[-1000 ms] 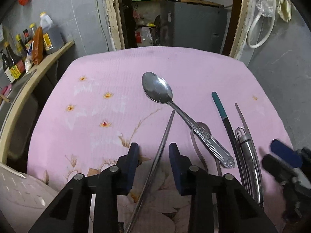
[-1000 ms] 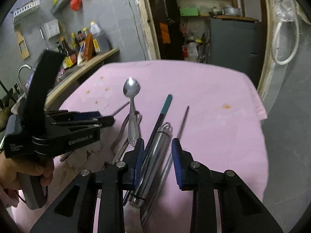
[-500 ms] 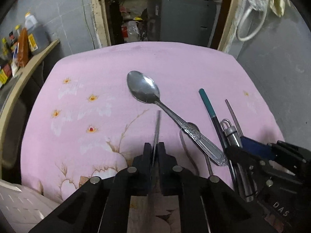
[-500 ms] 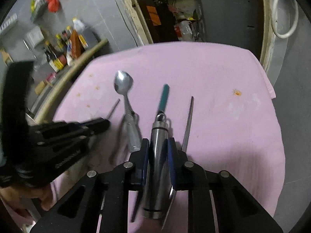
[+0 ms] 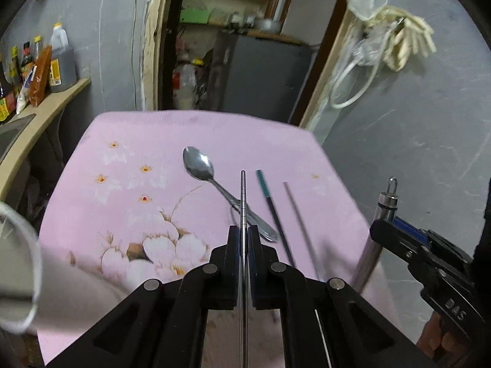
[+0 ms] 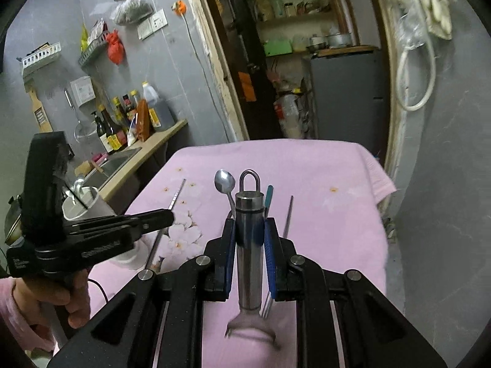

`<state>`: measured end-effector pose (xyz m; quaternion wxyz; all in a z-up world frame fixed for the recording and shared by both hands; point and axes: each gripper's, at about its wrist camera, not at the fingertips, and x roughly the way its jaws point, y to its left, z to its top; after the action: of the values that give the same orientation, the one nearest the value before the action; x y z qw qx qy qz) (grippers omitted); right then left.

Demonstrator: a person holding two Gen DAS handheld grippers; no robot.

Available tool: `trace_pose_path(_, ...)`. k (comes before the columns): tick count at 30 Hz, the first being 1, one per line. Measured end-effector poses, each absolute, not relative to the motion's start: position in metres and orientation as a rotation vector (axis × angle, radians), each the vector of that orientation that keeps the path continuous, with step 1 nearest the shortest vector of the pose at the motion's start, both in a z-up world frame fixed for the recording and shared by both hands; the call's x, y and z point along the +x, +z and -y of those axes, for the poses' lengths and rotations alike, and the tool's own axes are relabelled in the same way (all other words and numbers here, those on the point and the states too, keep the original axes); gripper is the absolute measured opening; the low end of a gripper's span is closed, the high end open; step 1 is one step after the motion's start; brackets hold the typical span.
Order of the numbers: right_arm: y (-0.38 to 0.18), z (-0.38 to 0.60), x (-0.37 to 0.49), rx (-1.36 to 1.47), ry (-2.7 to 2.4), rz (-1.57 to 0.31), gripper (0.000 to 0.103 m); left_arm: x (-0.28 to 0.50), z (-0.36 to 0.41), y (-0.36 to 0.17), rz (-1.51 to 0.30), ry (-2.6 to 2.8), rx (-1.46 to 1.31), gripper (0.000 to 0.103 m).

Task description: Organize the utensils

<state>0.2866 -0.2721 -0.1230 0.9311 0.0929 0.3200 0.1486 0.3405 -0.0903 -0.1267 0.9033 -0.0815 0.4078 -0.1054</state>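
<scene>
My left gripper (image 5: 243, 239) is shut on a thin metal chopstick (image 5: 243, 196) and holds it lifted above the pink cloth (image 5: 129, 202). My right gripper (image 6: 249, 230) is shut on a steel-handled peeler (image 6: 249, 208) with a hanging loop, also lifted; the peeler also shows in the left wrist view (image 5: 385, 211). A spoon (image 5: 199, 164), a green-tipped dark chopstick (image 5: 270, 202), a second metal chopstick (image 5: 296, 211) and a fork partly under the spoon (image 5: 264, 230) lie on the cloth.
A white cup (image 6: 87, 205) stands at the table's left edge, also blurred in the left wrist view (image 5: 18, 270). A counter with a sink and sauce bottles (image 6: 122, 122) runs along the left. A doorway and grey cabinet (image 6: 343, 92) lie beyond the table.
Both grippers closed on their utensils and lifted them off the cloth: the left raised the metal chopstick, the right raised the peeler. The other utensils stayed on the cloth.
</scene>
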Motion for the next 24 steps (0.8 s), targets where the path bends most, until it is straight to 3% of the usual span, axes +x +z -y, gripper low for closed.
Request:
trace_pose_path(10,-0.069,0.246,0.25,0.204,0.282,-0.554,0.016,0.277,0.057,-0.067,-0.664,-0.268,-0.234,0.006)
trace_pose_path(24,0.044,0.118,0.265,0.156,0.565,-0.284,0.016,0.253,-0.093,0.019,-0.343,-0.078,-0.367,0.006)
